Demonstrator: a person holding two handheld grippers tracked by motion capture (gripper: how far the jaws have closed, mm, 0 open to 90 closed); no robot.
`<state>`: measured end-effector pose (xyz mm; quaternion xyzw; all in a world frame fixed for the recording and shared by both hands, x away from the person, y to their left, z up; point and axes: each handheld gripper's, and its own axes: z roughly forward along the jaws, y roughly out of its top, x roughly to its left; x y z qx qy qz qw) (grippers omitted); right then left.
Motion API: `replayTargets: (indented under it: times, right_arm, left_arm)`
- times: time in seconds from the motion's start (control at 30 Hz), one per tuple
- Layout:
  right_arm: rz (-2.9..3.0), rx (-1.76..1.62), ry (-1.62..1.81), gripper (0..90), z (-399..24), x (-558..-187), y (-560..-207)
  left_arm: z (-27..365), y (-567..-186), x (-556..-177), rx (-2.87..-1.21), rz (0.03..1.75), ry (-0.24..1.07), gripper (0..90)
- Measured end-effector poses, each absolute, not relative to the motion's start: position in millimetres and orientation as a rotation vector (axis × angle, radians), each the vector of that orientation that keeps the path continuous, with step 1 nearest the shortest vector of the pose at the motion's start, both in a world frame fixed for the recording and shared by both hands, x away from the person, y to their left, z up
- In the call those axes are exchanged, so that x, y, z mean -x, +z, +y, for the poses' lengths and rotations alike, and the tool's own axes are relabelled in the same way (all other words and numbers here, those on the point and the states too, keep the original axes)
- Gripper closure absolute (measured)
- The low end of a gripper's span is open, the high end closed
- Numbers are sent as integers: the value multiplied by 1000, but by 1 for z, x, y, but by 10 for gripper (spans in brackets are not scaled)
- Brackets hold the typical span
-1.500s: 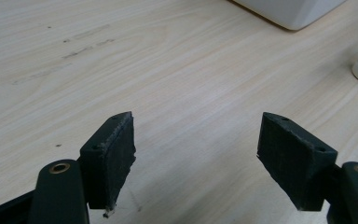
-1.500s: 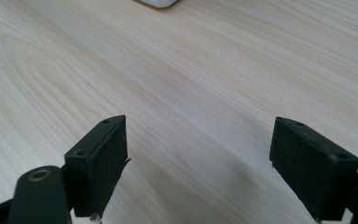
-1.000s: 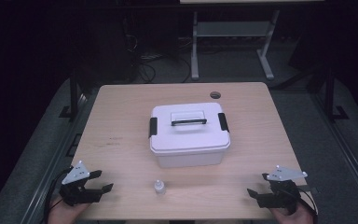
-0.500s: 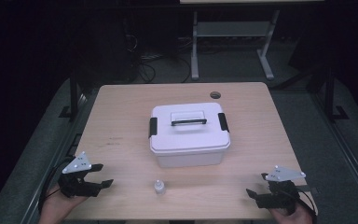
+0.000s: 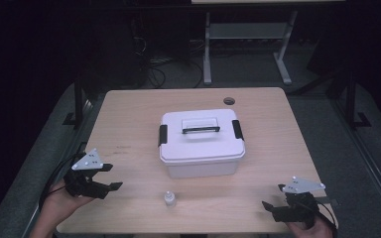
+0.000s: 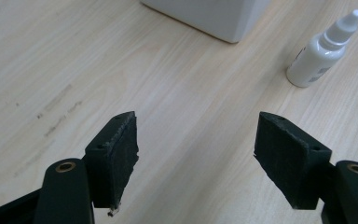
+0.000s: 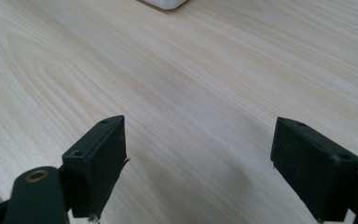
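A white lidded box (image 5: 201,144) with a black handle and black side latches stands shut at the middle of the wooden table (image 5: 129,119). In front of it stands a small white dropper bottle (image 5: 169,199), upright. My left gripper (image 5: 113,177) is open at the front left, pointing toward the bottle; nothing sits between its jaws. In the left gripper view the bottle (image 6: 324,51) stands beyond and to the right of the open gripper (image 6: 196,140), with a box corner (image 6: 214,16) behind. My right gripper (image 5: 273,196) is open at the front right over bare wood (image 7: 198,144).
A dark round cable hole (image 5: 229,101) lies near the table's far edge. Beyond the table are a metal stand (image 5: 243,44) and cables on a dark floor. Bare wood runs along both sides of the box.
My left gripper has drifted a little forward, away from the table's near edge. The right gripper, box and bottle have stayed put.
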<state>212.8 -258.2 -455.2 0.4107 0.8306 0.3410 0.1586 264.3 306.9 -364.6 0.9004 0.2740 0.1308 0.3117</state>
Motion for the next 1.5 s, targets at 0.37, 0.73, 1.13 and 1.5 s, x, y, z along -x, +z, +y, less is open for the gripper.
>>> replayTargets:
  times: [0.37, 0.73, 1.13, 1.5]
  right_arm:
    - [2382, -1172, 979, 176, -258, -212, -455]
    - [2387, -1171, 979, 176, -258, -212, -455]
    - [2395, -1171, 981, 176, -259, -212, -455]
    - [2403, -1172, 991, 173, -257, -213, -455]
  left_arm:
    - [290, -342, -275, -2401, 660, 357, 292]
    - [266, -323, -285, -2422, 595, 350, 288]
    - [239, -298, -300, -2478, 529, 351, 293]
    - [208, -281, -316, -2540, 456, 335, 304]
